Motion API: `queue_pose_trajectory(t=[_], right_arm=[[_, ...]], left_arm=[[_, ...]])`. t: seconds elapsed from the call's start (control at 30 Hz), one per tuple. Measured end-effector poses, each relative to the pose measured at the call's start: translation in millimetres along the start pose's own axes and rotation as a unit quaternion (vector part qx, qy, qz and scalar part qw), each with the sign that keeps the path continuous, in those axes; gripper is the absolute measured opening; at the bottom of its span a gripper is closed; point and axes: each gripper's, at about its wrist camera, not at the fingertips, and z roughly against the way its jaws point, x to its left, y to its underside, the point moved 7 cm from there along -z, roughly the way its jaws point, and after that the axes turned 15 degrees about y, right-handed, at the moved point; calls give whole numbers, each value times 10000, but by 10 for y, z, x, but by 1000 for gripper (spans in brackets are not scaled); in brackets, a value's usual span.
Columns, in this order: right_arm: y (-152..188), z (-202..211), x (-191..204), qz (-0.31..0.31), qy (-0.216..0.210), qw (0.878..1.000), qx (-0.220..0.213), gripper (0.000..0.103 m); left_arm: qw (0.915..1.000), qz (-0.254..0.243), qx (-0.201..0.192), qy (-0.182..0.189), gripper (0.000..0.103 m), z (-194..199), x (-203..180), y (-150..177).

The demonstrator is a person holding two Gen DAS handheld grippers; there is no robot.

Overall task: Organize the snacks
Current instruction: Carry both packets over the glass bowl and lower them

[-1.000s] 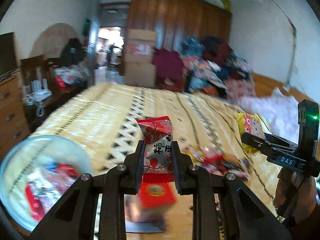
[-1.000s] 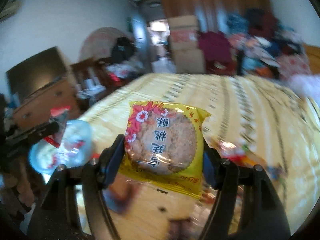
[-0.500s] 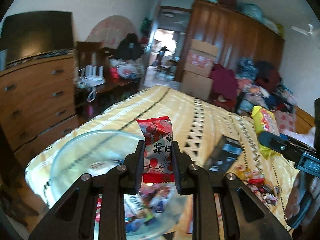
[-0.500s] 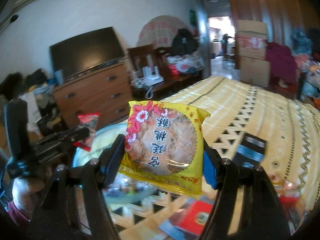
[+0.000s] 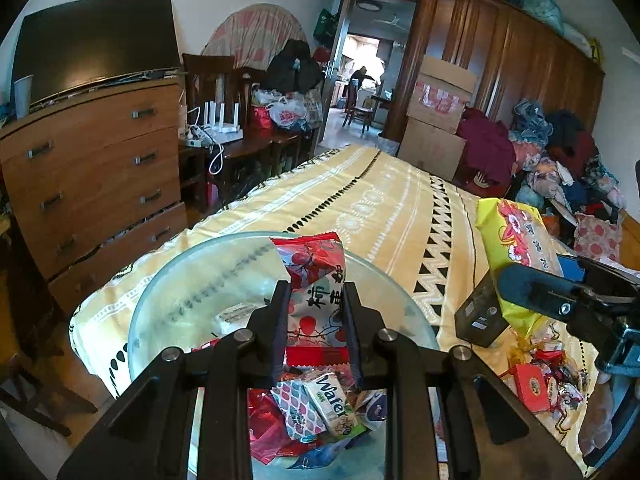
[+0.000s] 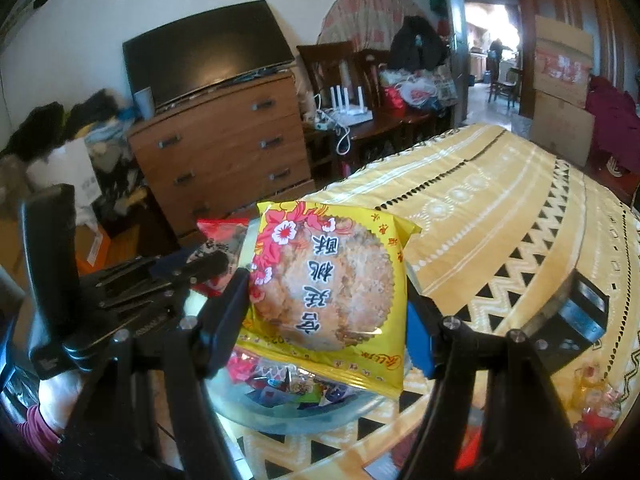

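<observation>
My left gripper (image 5: 316, 300) is shut on a red and white snack packet (image 5: 314, 280) and holds it above a glass bowl (image 5: 192, 284) with several wrapped snacks inside, a wafer pack (image 5: 332, 404) among them. My right gripper (image 6: 326, 292) is shut on a yellow cookie packet (image 6: 324, 284) and holds it over the same bowl (image 6: 280, 412). The right gripper (image 5: 560, 304) with the yellow packet (image 5: 516, 240) shows at the right of the left wrist view. The left gripper (image 6: 200, 268) with the red packet (image 6: 220, 236) shows at the left of the right wrist view.
The bowl stands at the near corner of a table with a yellow patterned cloth (image 5: 384, 208). A black box (image 5: 480, 316) and loose candies with a red box (image 5: 532, 380) lie to the right of the bowl. A wooden dresser (image 5: 92, 172) stands left.
Both grippers have swung left with their packets, from the loose snack pile to above the glass bowl. The bowl now sits under both packets.
</observation>
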Motion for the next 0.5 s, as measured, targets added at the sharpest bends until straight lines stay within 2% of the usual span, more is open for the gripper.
queue_pose_trajectory(t=[0.5], right_arm=[[-9,-295,93,53,-76,9995,297,70]], left_arm=[[9996,61,250,-151,25,-249,114,96]])
